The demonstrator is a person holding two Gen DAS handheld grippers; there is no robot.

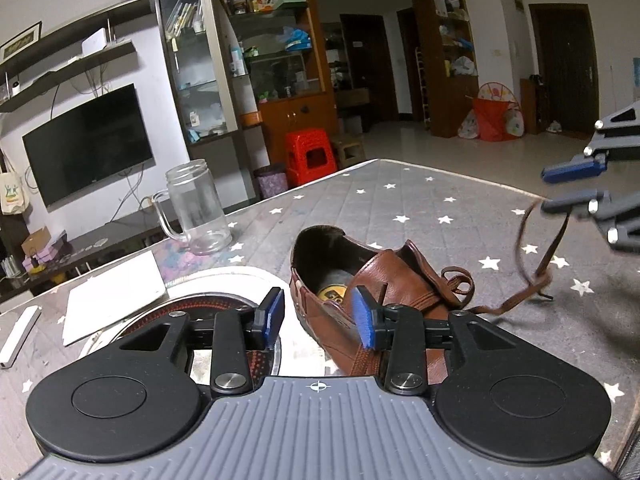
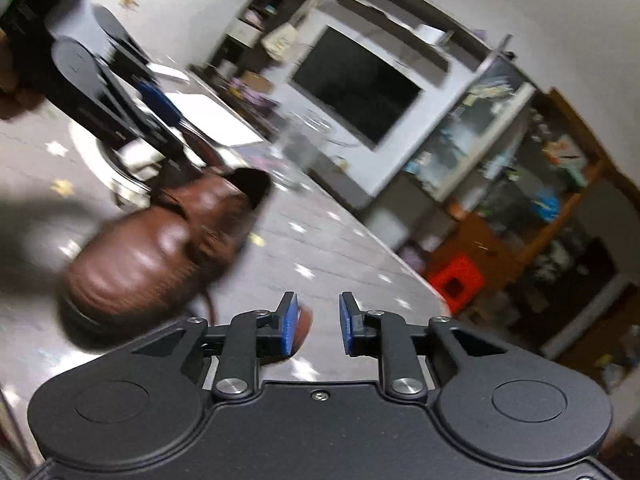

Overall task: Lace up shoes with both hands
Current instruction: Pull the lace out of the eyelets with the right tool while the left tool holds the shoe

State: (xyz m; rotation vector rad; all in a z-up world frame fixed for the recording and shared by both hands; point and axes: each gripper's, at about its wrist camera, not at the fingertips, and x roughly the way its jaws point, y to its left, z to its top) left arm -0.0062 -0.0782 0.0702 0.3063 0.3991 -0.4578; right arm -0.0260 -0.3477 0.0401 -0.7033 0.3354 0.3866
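Now, line by line:

Shoe: the brown leather shoe lies on the star-patterned table, tongue pulled up, laces loose at the throat.

Long axis: in the left wrist view the heel opening sits toward 11 o'clock and the toe runs down toward 5 o'clock, passing under the left claw. In the right wrist view the shoe shows toe nearest, at about 10 o'clock from the right claw.

Lace: a brown lace rises from the eyelets out toward 2 o'clock and loops up to the lower finger of the right claw.

Left claw: jaws apart to a middling gap, nothing between them; its right pad sits just over the shoe's side wall.

Right claw: jaws apart in both views. The lace drapes against one finger; I cannot tell whether it is hooked there or merely resting, but it is not pinched.

Nearer arm: the left claw is right at the shoe; the right stands well off to the side, at the lace's far end.

Turning relation: I judge the next move depends on the lace's free run lying to the right of the eyelets, away from the left claw.

View difference: the left view shows the lace loop and eyelets clearly. The right view is motion-blurred and shows only a short brown strand by its left pad, but it gives the toe cap and the left claw above the shoe.

Bystanders: a glass mug stands at 10 o'clock, well apart.
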